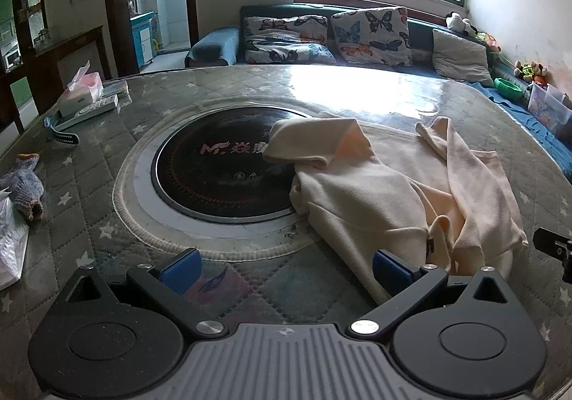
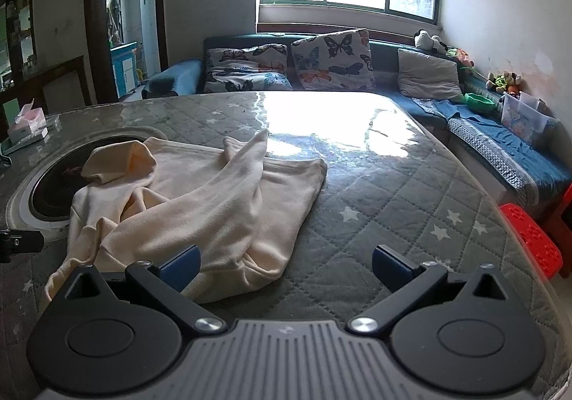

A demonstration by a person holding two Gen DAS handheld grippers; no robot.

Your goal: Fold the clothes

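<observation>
Cream garment [image 2: 200,199] lay rumpled ahead of fingers; left gripper [image 1: 284,266], right gripper [image 2: 284,264] both apart, empty. Judged: folding unstarted; next, grasp hem.

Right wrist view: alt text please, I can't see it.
A cream hoodie lies crumpled and unfolded on a quilted star-patterned table, partly over a round black cooktop. The open right gripper hovers at its near edge, holding nothing.

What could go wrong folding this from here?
1. The cream hoodie lies crumpled, sleeves crossed over the body; a pinch may catch several layers and fold in the mess.
2. Its hood overlaps the round black cooktop set in the table; dragging could snag on the raised rim.
3. Both grippers, left and right, are open and empty at the near hem, close together; they could collide.
</observation>
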